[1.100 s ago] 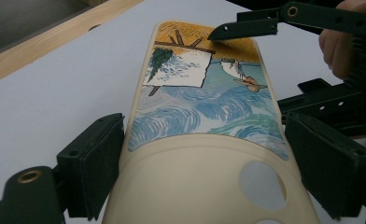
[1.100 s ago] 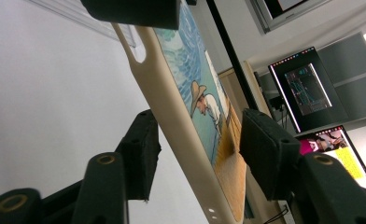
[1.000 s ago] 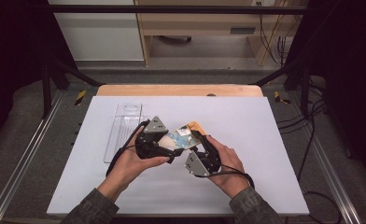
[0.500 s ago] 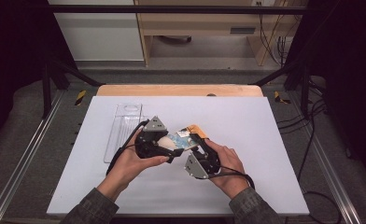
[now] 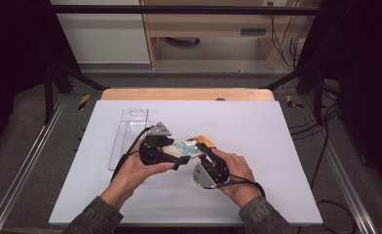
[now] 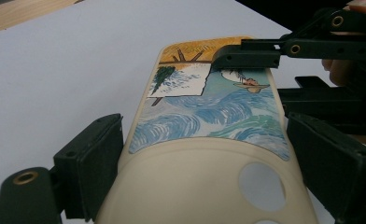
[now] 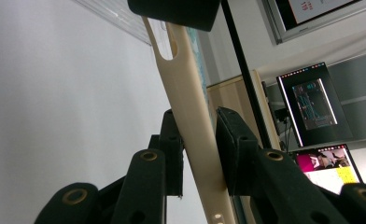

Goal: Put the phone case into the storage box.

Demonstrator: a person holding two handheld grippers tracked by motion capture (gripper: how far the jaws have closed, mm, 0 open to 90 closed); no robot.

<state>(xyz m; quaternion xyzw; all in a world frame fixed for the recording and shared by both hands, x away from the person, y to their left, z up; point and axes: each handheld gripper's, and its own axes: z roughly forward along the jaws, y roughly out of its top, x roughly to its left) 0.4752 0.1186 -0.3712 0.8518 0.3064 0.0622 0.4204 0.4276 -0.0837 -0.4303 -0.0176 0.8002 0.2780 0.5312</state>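
Clear tray (image 5: pixel 128 134) lies flat at the left of the worktop (image 5: pixel 257 122), nothing in it that I can make out.

Left tongs (image 5: pixel 178 158) are just right of the tray. Their jaws flank the phone case (image 6: pixel 209 121) across its width at the camera-hole end. They've just been opening, case between them. The pads look right at the long edges, but I can't tell if they press.

The case is right of the tray and close to it, apparently clear of the worktop, painted face up, bridging both tongs.

Right tongs (image 7: pixel 200 135) are farther right of the tray. Their jaws have just been closing and are now narrow, pinching the case's orange far end across its thickness.

My read: unpacking is done and the left-to-right handover is mid-way. Left to do: left lets go fully, right carries the case alone.
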